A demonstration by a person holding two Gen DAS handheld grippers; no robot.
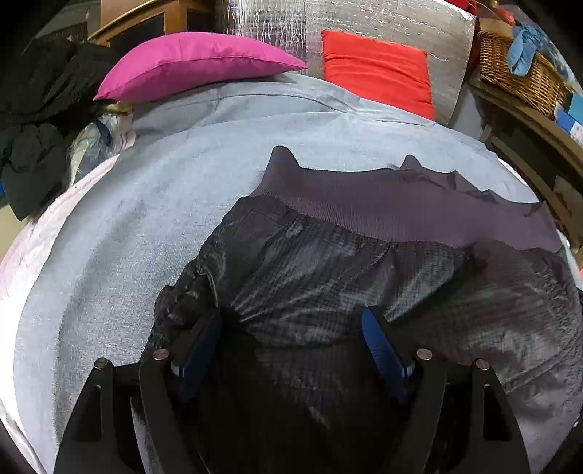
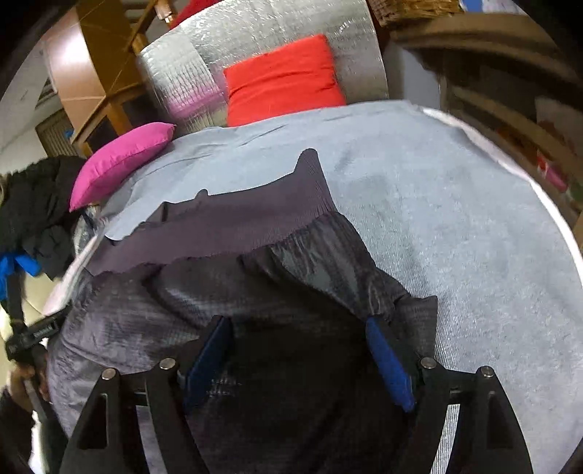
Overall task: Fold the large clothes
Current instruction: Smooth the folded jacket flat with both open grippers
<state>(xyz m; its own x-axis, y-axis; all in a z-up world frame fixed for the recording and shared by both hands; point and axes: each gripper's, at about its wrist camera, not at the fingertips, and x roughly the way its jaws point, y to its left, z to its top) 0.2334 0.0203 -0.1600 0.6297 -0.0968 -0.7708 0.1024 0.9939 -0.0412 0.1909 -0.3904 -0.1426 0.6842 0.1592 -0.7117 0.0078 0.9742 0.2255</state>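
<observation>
A dark grey checked jacket point(image 1: 328, 277) with a purple-grey ribbed hem point(image 1: 382, 204) lies crumpled on the light blue bedsheet point(image 1: 145, 226). My left gripper point(image 1: 291, 317) hovers over the jacket's near left part with its blue pads wide apart; fabric lies under and between them, and the pads do not press on it. My right gripper point(image 2: 297, 322) stands open the same way over the jacket point(image 2: 218, 291) near its right edge, below the ribbed hem point(image 2: 226, 222). The sheet point(image 2: 455, 237) lies bare to the right of the jacket.
A pink pillow point(image 1: 196, 62) and a red pillow point(image 1: 379, 73) rest at the bed's far end against a silver padded roll point(image 1: 277, 22). Dark clothes point(image 1: 40, 120) are piled at the left. A wicker basket point(image 1: 517, 76) sits on wooden shelving at the right. A hand point(image 2: 22, 379) shows at the left edge.
</observation>
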